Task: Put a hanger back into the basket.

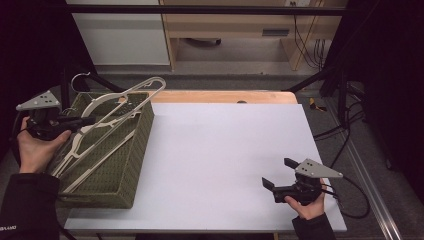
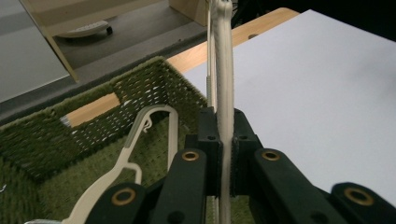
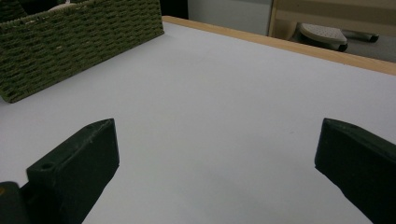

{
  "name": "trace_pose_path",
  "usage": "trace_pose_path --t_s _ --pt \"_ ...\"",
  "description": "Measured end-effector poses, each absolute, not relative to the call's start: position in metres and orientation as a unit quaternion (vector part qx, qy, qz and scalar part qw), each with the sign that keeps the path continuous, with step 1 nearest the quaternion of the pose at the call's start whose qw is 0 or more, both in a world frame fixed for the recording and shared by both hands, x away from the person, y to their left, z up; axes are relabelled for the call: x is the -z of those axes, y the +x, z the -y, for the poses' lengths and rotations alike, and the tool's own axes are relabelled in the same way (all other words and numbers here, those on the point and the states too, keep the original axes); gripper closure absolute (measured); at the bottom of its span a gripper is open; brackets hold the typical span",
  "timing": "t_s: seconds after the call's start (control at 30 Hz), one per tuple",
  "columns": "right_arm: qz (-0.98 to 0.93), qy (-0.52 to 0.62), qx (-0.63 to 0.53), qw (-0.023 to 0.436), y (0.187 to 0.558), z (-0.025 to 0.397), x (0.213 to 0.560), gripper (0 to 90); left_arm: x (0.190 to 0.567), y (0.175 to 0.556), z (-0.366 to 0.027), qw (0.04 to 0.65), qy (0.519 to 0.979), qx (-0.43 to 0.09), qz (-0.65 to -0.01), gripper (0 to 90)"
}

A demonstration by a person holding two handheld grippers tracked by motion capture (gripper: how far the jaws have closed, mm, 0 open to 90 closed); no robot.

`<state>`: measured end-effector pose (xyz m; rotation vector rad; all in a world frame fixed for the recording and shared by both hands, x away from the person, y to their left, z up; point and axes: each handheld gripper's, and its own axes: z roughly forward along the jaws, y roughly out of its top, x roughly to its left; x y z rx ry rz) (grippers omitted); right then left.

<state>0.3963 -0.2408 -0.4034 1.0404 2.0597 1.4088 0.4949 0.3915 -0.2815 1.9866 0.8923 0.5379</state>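
The left gripper (image 2: 225, 154) was clamped tight on a cream plastic hanger (image 2: 224, 70), its two black jaws pressed flat against either side of the hanger's thin bar, which ran up between them. In the high view that gripper (image 1: 82, 120) sat over the left edge of the green woven basket (image 1: 132, 165), and the held hanger (image 1: 125, 97) stretched from it up and to the right, tilted, its far end lifted above the basket's back corner. Below it, more cream hangers (image 1: 95, 145) lay slanted inside the basket; one of them (image 2: 135, 140) curved across the basket floor just left of the jaws in the left gripper view. A metal hook (image 1: 79, 80) rose above the basket's back left corner. The basket's woven wall (image 2: 154, 88) stood between the held hanger and the white table (image 1: 225, 150).

The right gripper (image 1: 280, 175) was well apart from all this, near the table's front right corner. Its jaws stood wide open with nothing between them, bare white table (image 3: 219, 121) showing in the gap. From there the basket (image 3: 79, 42) was far off at the upper left. Beyond the table's wooden back edge (image 1: 220, 96) stood pale wooden furniture (image 1: 240, 30) on the floor.
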Motion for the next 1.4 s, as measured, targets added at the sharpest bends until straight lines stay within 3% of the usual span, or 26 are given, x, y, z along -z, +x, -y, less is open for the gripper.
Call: trace_pose_path --t_s 0.67,1.4 --pt "-0.744 0.376 -0.508 0.217 0.397 0.240 0.404 0.4 0.304 0.493 -0.446 0.421 0.790 -0.218 -0.389 85.9" --pt "-0.745 0.375 -0.509 0.215 0.397 0.239 0.404 0.4 0.362 0.505 -0.441 0.386 0.797 -0.142 -0.441 85.5"
